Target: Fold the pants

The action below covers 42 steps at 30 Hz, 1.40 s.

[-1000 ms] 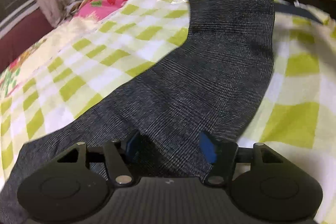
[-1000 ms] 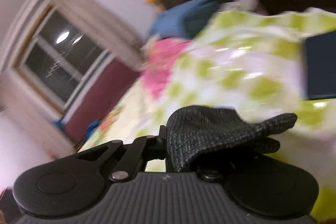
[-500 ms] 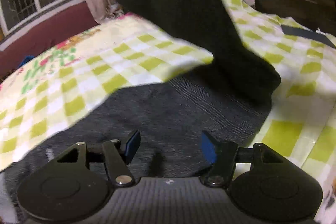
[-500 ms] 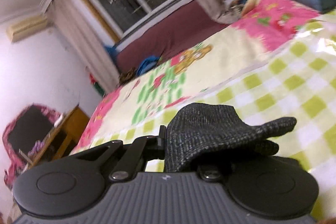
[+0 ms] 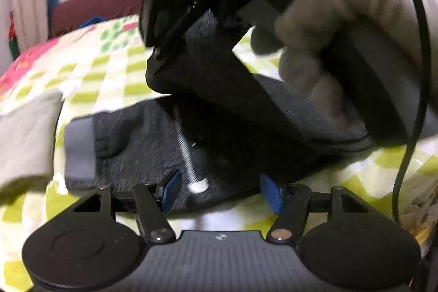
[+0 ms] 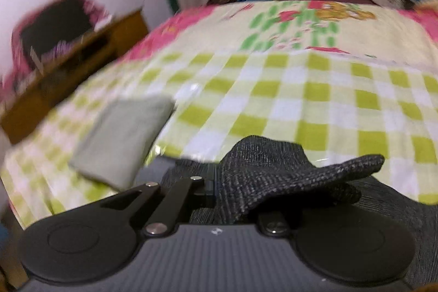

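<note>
Checked bedspread (image 6: 301,106) below, you're mid-fold: right gripper (image 6: 219,190) clamps the pants (image 6: 273,171) hem, left gripper (image 5: 219,190) gapes empty. Next, lay hem on waistband at lower left.

The bed (image 6: 301,100) carries everything in view. Its cover is a green-and-white check, giving way at the far end to a pink-bordered cartoon print. The dark grey pants (image 5: 142,144) lie directly on the check in the left wrist view, waistband toward the left, a white drawstring tip (image 5: 198,185) resting on the fabric; one part is lifted clear of the bed. A folded pale grey-green cloth (image 6: 120,138) lies flat on the check, just beside the pants' waistband.
</note>
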Each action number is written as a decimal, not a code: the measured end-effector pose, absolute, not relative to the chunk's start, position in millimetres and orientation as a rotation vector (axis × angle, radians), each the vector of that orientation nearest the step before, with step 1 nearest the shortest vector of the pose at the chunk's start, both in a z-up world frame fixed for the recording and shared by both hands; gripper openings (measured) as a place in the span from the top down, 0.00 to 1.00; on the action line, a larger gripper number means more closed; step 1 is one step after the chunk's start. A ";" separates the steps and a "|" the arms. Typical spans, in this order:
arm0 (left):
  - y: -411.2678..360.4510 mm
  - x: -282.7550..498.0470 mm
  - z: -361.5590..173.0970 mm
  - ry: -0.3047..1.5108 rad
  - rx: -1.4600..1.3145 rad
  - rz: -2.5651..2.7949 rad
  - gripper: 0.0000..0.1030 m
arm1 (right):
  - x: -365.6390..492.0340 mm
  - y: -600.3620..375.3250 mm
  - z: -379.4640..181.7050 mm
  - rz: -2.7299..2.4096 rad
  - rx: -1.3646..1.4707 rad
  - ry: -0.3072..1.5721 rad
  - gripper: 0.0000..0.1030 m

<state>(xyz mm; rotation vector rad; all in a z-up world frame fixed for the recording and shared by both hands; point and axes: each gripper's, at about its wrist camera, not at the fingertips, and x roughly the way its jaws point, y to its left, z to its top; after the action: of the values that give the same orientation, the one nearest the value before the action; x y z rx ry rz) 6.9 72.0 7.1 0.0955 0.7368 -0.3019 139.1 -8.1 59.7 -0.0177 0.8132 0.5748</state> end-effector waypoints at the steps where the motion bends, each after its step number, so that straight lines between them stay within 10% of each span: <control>1: 74.0 7.3 7.0 0.740 0.083 -0.297 0.26 | 135.7 0.4 56.0 0.581 -0.055 0.811 0.95; 13: 86.2 11.2 4.3 0.757 0.013 -0.330 0.26 | 104.7 61.7 30.4 0.716 -0.624 0.695 0.89; 42: 129.8 -24.9 22.9 0.757 -0.056 -0.168 0.22 | 88.9 35.9 58.2 0.781 -0.397 0.631 0.53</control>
<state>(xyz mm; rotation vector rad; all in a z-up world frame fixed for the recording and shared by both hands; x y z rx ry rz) -24.9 129.8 22.9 -0.0564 0.7568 -0.1678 88.9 35.9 58.2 -0.3974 0.6309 0.7812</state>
